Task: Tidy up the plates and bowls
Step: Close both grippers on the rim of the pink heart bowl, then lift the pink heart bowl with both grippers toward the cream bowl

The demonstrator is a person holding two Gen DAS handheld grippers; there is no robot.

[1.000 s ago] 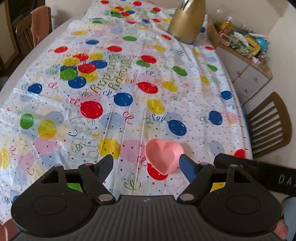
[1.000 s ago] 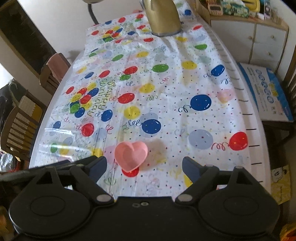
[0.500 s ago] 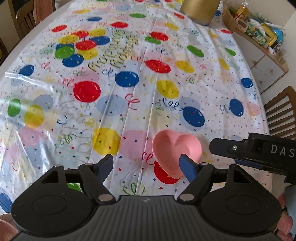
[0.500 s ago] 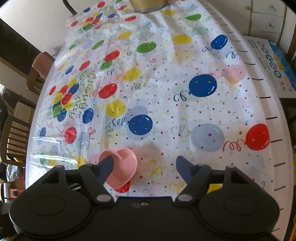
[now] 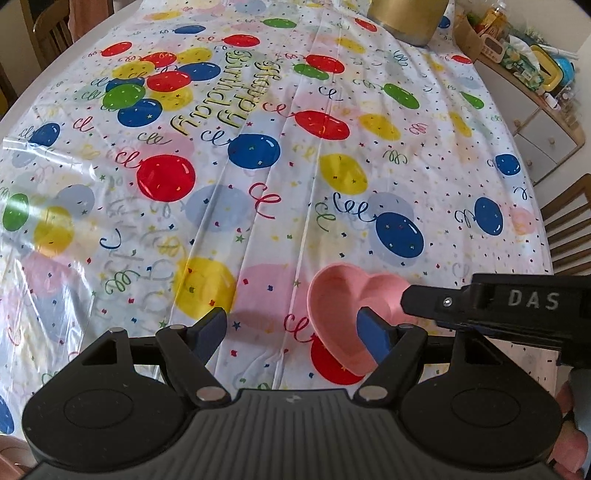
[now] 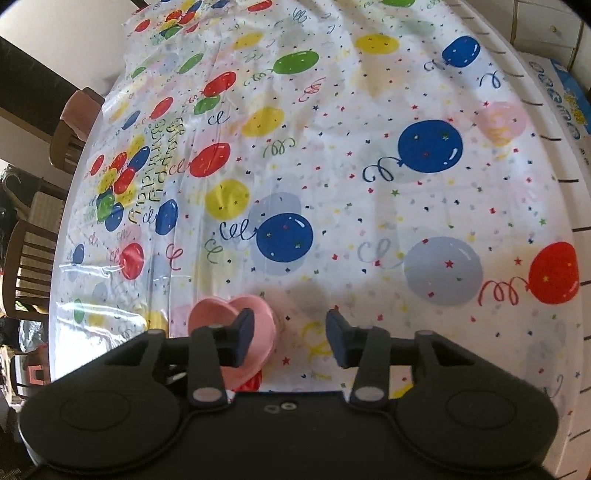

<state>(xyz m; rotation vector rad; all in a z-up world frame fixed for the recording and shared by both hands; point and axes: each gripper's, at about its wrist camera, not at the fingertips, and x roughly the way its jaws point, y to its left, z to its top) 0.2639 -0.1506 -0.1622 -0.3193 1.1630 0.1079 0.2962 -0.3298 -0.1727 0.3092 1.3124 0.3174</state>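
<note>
While the left gripper (image 5: 293,326) sat wide apart low in its frame, the right gripper (image 6: 290,338) was closing (its left finger (image 6: 242,336) inside the bowl, nothing squeezed yet). Pink heart bowl (image 5: 343,310) rested lower right on the balloon tablecloth (image 5: 258,166).

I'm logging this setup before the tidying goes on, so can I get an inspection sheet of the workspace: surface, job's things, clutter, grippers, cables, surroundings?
Surface: table under a balloon-print birthday tablecloth, creased, glossy.
Job's things: one pink heart-shaped bowl, upright, near the table's near edge; no plates seen.
Clutter: gold container at the far end.
Grippers: left gripper open, one finger in front of the bowl; right gripper closing, one finger over the bowl's inside, its rim between the fingers.
Cables: nothing seen.
Surroundings: wooden chairs, white drawer unit with cluttered top.
</note>
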